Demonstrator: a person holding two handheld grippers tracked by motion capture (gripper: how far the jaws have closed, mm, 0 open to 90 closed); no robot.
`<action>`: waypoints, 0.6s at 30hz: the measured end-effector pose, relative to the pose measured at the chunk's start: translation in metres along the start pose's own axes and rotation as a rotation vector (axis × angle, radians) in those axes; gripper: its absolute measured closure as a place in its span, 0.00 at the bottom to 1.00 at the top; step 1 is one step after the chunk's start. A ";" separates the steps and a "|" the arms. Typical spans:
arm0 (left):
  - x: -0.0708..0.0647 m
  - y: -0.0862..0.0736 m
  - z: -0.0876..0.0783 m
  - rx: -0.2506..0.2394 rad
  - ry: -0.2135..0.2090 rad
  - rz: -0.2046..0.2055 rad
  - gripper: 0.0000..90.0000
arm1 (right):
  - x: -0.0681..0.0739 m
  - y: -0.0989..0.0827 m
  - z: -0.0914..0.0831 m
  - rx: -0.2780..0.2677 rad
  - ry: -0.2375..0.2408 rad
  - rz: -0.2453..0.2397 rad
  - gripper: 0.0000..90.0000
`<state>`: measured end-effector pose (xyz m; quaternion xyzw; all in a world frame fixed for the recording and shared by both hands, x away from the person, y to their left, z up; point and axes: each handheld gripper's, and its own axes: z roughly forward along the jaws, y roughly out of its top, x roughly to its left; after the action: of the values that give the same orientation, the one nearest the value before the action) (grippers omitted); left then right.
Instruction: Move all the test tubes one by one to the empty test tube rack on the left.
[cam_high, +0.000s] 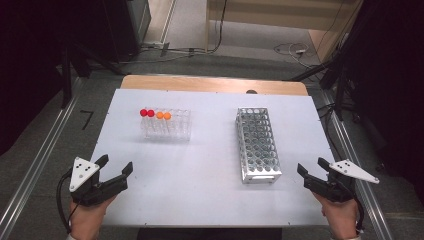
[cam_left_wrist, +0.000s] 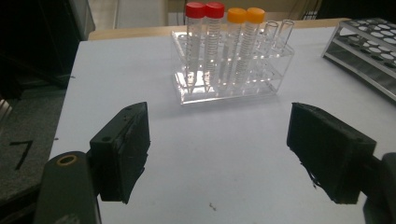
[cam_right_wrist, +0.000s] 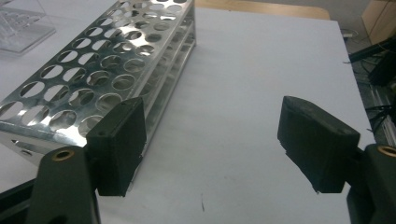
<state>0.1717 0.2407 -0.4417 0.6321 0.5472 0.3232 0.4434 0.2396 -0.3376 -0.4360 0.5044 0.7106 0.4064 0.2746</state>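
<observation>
the capped tubes (cam_high: 155, 114) are standing upright in the clear rack (cam_high: 167, 125) at the upper left of the high view, two red caps to the left of two orange ones, with bare slots to their right. the left tool (cam_high: 116, 169) is hovering at the lower left of that frame with its jaws spread wide and gripping nothing, and the rack is lying straight up-frame from it and a little to the right, well apart across bare tabletop (cam_high: 200, 170). in the left gripper view the tubes (cam_left_wrist: 224, 42) are sitting at top centre, almost on the line between the two black jaws, their long axes vertical.

the right tool (cam_high: 312, 166) is waiting at the lower right, likewise released and empty, just beside the near end of the metal rack (cam_high: 257, 145), which is running lengthwise up the frame. the left hand is clearly the nearer one to the tubes, so a reach for them seems to be its job.
</observation>
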 end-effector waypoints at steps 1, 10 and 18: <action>0.001 0.000 0.000 0.002 0.001 0.001 0.24 | -0.002 0.000 -0.001 -0.003 -0.005 -0.001 0.25; 0.009 -0.005 -0.001 0.011 0.029 -0.008 0.24 | -0.018 -0.007 -0.007 -0.005 -0.047 0.035 0.25; 0.016 -0.009 0.002 0.030 0.050 -0.016 0.22 | -0.029 -0.014 -0.009 0.005 -0.075 0.056 0.25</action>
<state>0.1729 0.2562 -0.4520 0.6258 0.5679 0.3272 0.4228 0.2354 -0.3698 -0.4437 0.5397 0.6863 0.3930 0.2886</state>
